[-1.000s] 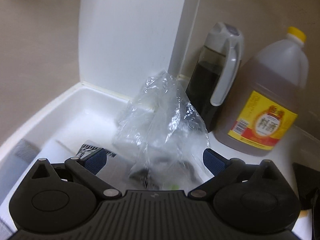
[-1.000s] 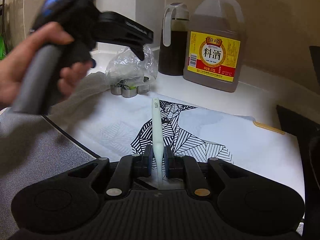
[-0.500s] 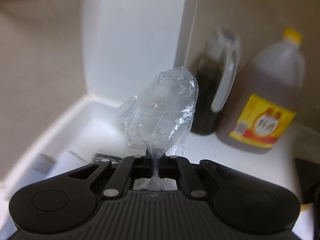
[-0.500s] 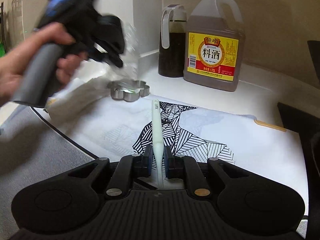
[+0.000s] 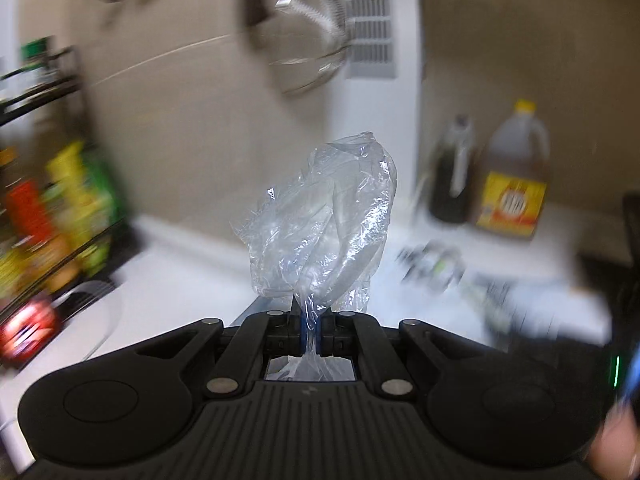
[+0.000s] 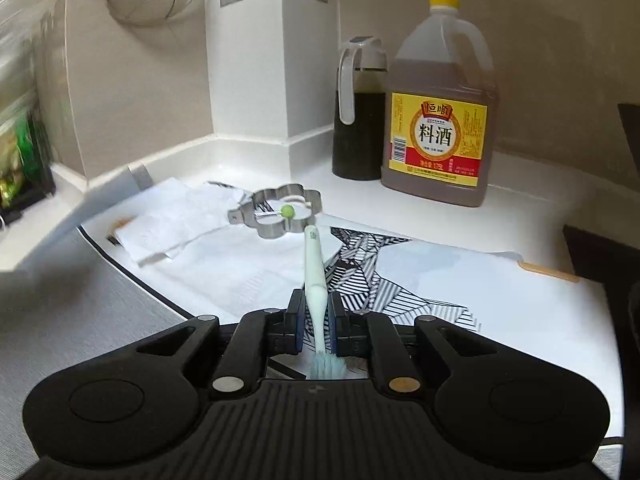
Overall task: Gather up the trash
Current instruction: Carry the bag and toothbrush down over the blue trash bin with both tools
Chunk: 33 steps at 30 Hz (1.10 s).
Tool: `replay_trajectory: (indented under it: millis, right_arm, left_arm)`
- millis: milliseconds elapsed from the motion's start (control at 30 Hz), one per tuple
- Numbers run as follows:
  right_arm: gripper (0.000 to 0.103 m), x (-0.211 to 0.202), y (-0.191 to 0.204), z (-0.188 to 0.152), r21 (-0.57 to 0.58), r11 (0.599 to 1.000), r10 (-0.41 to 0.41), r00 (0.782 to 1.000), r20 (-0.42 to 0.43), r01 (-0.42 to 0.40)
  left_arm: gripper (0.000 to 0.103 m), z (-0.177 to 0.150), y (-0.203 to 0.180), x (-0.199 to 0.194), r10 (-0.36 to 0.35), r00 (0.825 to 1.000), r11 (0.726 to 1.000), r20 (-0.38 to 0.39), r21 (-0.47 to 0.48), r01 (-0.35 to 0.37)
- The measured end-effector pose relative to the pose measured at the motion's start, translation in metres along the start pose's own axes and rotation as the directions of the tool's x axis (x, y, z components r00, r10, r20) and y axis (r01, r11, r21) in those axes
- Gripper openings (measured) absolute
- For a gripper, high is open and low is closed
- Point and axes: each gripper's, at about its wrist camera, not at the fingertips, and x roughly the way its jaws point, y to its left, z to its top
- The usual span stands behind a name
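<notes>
White counter [image 6: 520,216]: jug [image 6: 440,112] and dark bottle [image 6: 360,120] upper right; patterned sheet [image 6: 400,272] centre; flower-shaped metal ring [image 6: 276,210] above it.

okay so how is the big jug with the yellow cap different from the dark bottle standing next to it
The jug is wider and taller than the dark bottle. The jug holds brown liquid, the dark bottle near-black liquid. The jug carries a yellow and red label and a yellow cap; the dark bottle has no label showing and a grey lid with a long pale handle down its side. Both stand upright, side by side, on the white counter against the wall.
</notes>
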Motion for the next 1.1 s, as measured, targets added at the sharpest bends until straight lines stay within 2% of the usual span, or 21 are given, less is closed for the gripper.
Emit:
replay_trajectory:
  millis: [67,200,467,667,867,1100]
  right_arm:
    - [0.013,-0.006,0.001,-0.001,0.005,1.0,-0.02,1.0,-0.011,0.02]
    - [0.013,-0.05,0.014,-0.01,0.001,0.998,0.068,0.998,-0.003,-0.068]
    - [0.013,-0.154,0.044,-0.043,-0.107,0.984,0.146,0.989,0.029,-0.142]
    - [0.013,-0.233,0.081,-0.068,-0.241,0.941,0.257,0.965,0.053,-0.237]
    - [0.013,-0.272,0.11,-0.105,-0.314,0.88,0.362,0.931,-0.043,-0.357]
    - [0.013,-0.279,0.13,-0.149,-0.307,0.858,0.372,0.91,-0.183,-0.412]
  left_arm:
    - [0.004,-0.028,0.014,-0.026,0.041,0.998,0.999,-0.039,0.002,-0.041]
    - [0.004,-0.084,0.036,-0.064,0.088,0.992,0.996,-0.096,0.007,-0.087]
    - [0.004,-0.167,0.055,-0.116,0.024,0.989,0.997,-0.144,-0.069,-0.034]
    - [0.004,-0.205,0.055,-0.147,-0.01,0.992,0.994,-0.128,-0.105,-0.004]
    - [0.004,-0.237,0.056,-0.169,-0.012,0.991,0.994,-0.131,-0.107,-0.002]
    - [0.004,-0.272,0.063,-0.175,-0.015,0.982,0.991,-0.187,-0.131,-0.01]
